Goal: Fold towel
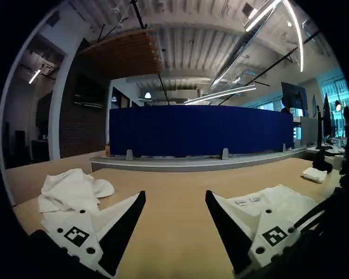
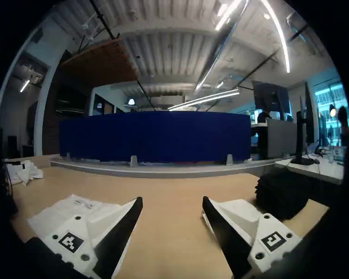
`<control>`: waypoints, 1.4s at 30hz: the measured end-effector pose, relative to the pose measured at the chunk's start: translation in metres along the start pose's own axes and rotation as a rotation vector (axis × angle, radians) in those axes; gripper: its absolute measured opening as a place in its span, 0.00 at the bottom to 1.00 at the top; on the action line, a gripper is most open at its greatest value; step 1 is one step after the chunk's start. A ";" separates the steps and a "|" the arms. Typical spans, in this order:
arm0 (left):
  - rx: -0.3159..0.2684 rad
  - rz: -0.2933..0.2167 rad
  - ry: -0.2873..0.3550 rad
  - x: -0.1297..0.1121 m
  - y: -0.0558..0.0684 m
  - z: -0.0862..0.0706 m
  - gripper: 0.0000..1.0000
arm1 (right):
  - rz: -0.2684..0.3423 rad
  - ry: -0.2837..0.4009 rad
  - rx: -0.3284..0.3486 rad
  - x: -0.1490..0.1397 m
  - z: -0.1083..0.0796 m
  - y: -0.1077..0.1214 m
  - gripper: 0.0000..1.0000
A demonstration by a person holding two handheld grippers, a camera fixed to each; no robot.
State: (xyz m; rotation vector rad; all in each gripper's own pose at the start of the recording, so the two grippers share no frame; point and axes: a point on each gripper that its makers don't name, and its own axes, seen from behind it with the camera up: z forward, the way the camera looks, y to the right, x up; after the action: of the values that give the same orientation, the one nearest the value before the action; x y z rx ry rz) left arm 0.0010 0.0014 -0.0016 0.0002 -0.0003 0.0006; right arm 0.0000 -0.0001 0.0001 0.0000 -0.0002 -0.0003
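Note:
A flat white towel (image 1: 279, 197) with small labels lies on the wooden table, just beyond the right finger of my left gripper (image 1: 174, 193). That gripper is open, hovering low over bare table. In the right gripper view the same flat towel (image 2: 65, 210) lies partly behind the left finger of my right gripper (image 2: 172, 199), which is also open with nothing between its fingers. A crumpled white towel (image 1: 72, 188) sits at the table's left and appears small and far off as the crumpled towel (image 2: 25, 172) in the right gripper view.
A small folded white cloth (image 1: 314, 175) lies far right, next to a black object (image 1: 322, 163). A black ribbed object (image 2: 284, 193) sits right of my right gripper. A blue partition (image 1: 197, 130) closes off the table's back edge. Monitors (image 2: 305, 135) stand on the neighbouring desk.

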 end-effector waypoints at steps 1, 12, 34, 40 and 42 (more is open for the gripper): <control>0.000 0.000 0.000 0.000 0.000 0.000 0.95 | 0.000 0.000 0.000 0.000 0.000 0.000 1.00; 0.000 0.000 0.000 -0.001 0.001 0.000 0.95 | 0.000 -0.001 0.005 0.001 0.000 -0.001 1.00; -0.040 0.000 0.041 0.106 0.019 -0.003 0.95 | -0.039 0.049 -0.027 0.108 -0.019 0.005 0.99; -0.047 -0.019 0.031 0.156 0.018 -0.006 0.95 | -0.026 0.050 -0.035 0.164 -0.027 0.008 1.00; -0.054 -0.028 0.023 0.169 0.021 -0.008 0.95 | -0.027 0.047 -0.040 0.179 -0.028 0.009 0.99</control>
State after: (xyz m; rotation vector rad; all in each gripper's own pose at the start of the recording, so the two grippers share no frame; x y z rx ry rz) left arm 0.1703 0.0223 -0.0095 -0.0537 0.0228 -0.0276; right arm 0.1793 0.0087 -0.0277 -0.0400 0.0468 -0.0278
